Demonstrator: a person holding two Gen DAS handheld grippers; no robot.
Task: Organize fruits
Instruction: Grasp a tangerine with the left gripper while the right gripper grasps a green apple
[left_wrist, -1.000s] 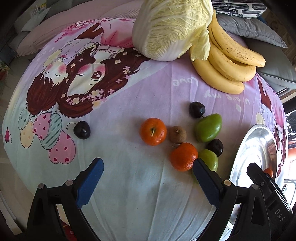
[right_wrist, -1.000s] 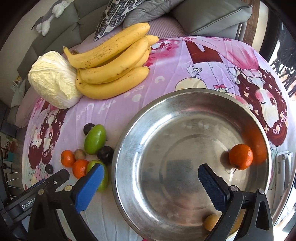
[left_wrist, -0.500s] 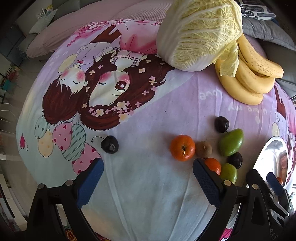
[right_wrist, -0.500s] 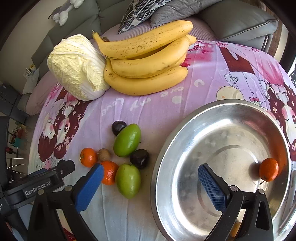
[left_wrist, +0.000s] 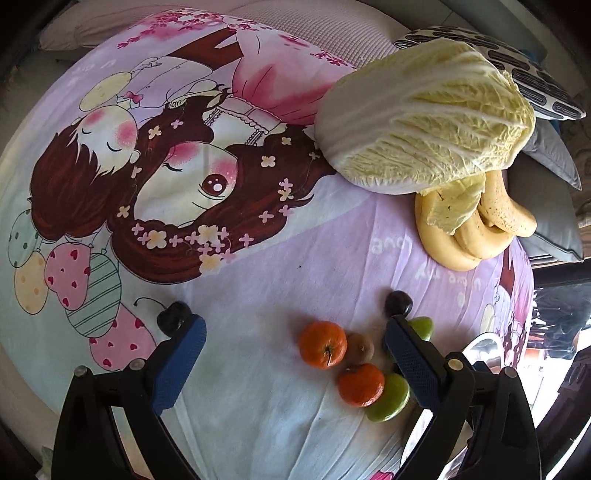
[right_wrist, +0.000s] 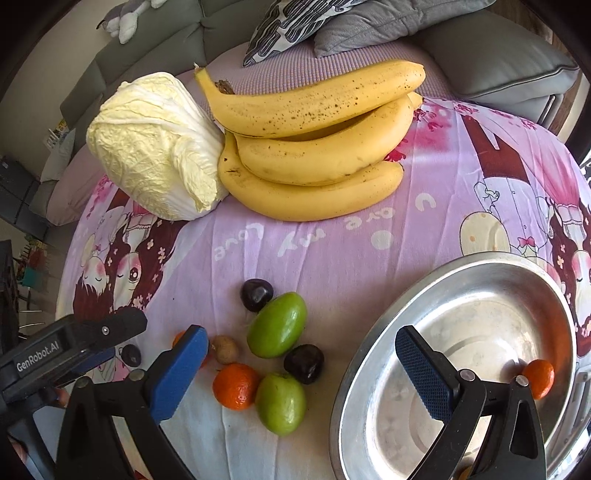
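Two views are noted. Left wrist view: the left gripper (left_wrist: 293, 343) is held wide and empty above the printed cloth (left_wrist: 258, 280); a tangerine (left_wrist: 323, 344) lies between its pads, a brown kiwi-like fruit (left_wrist: 360, 346) touching it, a lone dark cherry (left_wrist: 170, 316) beside the left pad (left_wrist: 180, 363).

Right wrist view: the right gripper (right_wrist: 301, 373) is spread wide, nothing held, over the loose cluster of green fruits (right_wrist: 277, 325), a dark plum (right_wrist: 304, 363) and a second tangerine (right_wrist: 236, 386). One tangerine (right_wrist: 538, 373) is already seen in the steel bowl (right_wrist: 354, 373). Bananas (right_wrist: 314, 147) and a cabbage (right_wrist: 155, 147) sit well apart.

Step judged: reach for the next fruit, few sorted yet. A descent and closure around one fruit is called for.
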